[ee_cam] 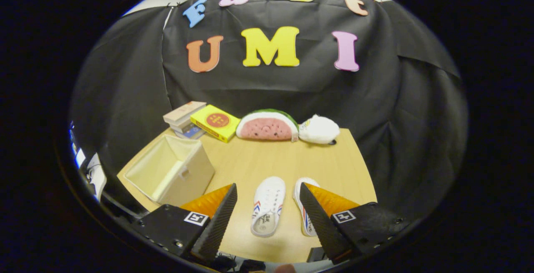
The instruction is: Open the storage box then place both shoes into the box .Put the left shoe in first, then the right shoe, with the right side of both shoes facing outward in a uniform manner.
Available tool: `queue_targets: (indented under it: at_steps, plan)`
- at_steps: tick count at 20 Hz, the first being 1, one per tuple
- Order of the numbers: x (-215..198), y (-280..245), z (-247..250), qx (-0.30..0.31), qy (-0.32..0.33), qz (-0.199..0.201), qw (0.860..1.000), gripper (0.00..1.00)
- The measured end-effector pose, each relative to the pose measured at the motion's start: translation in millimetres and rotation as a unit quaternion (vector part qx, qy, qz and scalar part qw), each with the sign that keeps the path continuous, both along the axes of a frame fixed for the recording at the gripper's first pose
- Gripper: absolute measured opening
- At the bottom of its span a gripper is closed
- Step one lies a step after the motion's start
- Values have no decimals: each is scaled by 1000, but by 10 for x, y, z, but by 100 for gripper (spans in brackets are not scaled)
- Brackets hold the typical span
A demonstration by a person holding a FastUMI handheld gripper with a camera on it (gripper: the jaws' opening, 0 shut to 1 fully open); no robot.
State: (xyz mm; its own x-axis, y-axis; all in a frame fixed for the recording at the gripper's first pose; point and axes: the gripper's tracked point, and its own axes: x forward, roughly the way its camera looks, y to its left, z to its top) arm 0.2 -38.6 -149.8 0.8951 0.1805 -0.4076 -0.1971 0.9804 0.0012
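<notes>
Two white shoes with red and blue side stripes lie side by side on the wooden table (267,160), toes pointing away from me. One shoe (267,206) sits between my fingers. The other shoe (304,210) is partly hidden behind my right finger. A cream fabric storage box (175,170) stands to the left of the shoes, beyond my left finger, with its top open and nothing seen inside. My gripper (267,212) hovers above the near part of the table, open wide, holding nothing.
At the back of the table are a stack of books (183,118), a yellow book (215,122), a watermelon-slice plush (267,126) and a white plush (319,130). The table's right edge runs close to the black cloth wall.
</notes>
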Motion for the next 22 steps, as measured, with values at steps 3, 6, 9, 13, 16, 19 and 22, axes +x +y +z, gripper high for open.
queue_targets:
  at_steps: [3, 6, 9, 13, 16, 19, 22]
  plan:
    - [94, -49, -436, -1, 52, 11, 999, 92]
    - [278, -91, -843, -9, 98, 22, 995, 92]
    - [506, -67, -1212, -13, 139, 34, 990, 92]
    - [786, -58, -1511, -15, 169, 39, 985, 92]
    - [936, -43, -1719, 6, 206, 40, 978, 92]
    - [1026, -64, -1829, 18, 230, 35, 972, 80]
    - [1073, -28, -1868, 25, 249, 44, 967, 56]
